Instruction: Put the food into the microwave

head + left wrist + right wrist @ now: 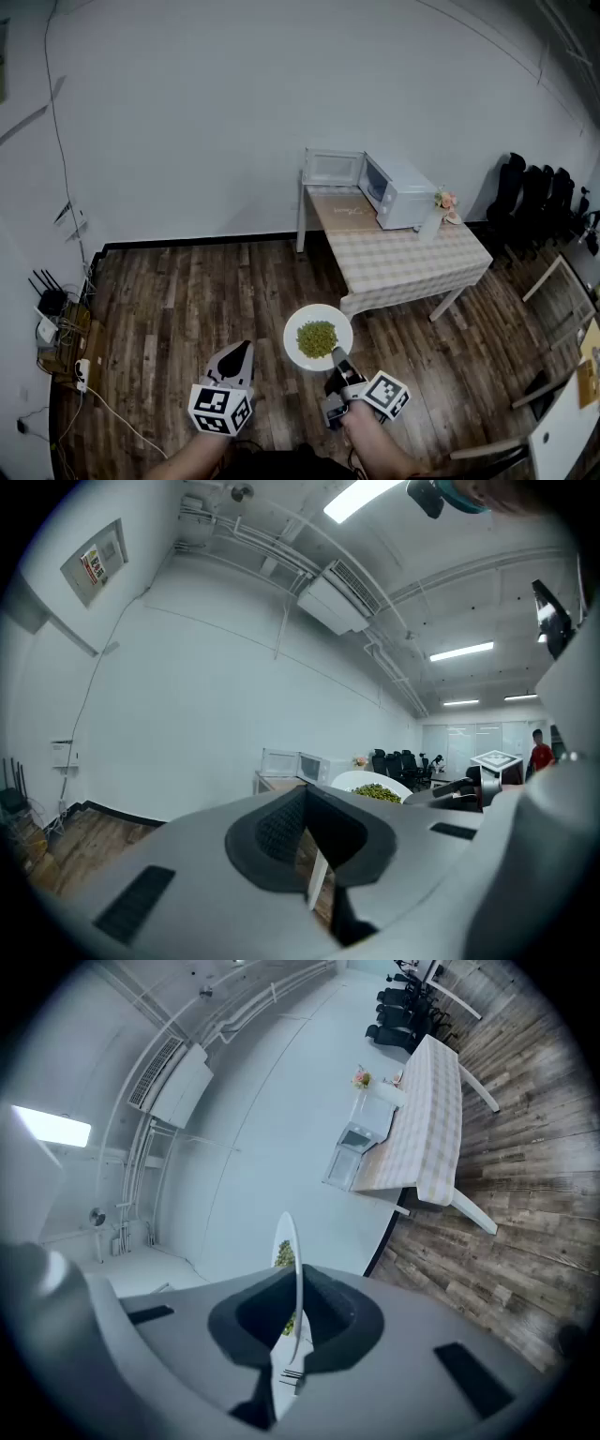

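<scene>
Wood floor (169,309) from above, right claw (294,1324) pinching plate (290,1251)

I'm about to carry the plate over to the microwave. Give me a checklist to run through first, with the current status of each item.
1. Right gripper shut on the rim of the plate: ok.
2. Green food heaped mid-plate, none near the edge: ok.
3. Door of the microwave swung open: ok.
4. Microwave cavity empty: cannot tell from here.
5. Left gripper shut with nothing in it, free to help: ok.
</scene>
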The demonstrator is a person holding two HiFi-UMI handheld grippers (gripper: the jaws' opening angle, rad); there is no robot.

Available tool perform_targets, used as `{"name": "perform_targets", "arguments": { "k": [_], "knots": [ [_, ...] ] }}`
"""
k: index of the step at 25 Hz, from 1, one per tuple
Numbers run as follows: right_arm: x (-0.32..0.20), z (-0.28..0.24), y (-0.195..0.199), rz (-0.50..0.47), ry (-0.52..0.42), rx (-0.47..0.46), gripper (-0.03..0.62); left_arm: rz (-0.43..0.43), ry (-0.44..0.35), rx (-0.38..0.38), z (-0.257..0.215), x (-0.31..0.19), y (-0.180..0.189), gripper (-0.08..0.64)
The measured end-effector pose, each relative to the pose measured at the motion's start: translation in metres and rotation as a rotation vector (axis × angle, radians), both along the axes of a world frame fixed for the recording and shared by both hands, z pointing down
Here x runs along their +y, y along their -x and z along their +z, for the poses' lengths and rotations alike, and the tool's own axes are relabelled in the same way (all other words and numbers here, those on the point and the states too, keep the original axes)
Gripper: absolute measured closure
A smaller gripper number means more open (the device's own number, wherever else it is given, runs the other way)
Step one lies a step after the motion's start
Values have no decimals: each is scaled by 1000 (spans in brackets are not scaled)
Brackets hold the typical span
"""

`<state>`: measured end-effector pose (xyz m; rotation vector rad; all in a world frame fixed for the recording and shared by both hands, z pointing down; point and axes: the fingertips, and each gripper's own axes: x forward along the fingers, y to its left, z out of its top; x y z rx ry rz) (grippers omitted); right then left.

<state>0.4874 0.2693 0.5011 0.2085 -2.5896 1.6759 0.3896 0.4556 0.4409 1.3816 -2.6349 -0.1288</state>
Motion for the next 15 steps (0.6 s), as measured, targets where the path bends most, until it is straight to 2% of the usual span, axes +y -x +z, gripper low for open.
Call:
{"name": "perform_targets", "arguments": {
  "k": [6,10,15],
  "knots": [
    [3,-3,1,-4,-15,-5,571,5,-2,18,3,1,1,552],
    [6,-3,-1,3,-21,3,571,4,-14,-8,-5,5,1,552],
    [7,-7,4,19,-37,-9,569,26,-10,3,0,3,6,552]
  ]
}}
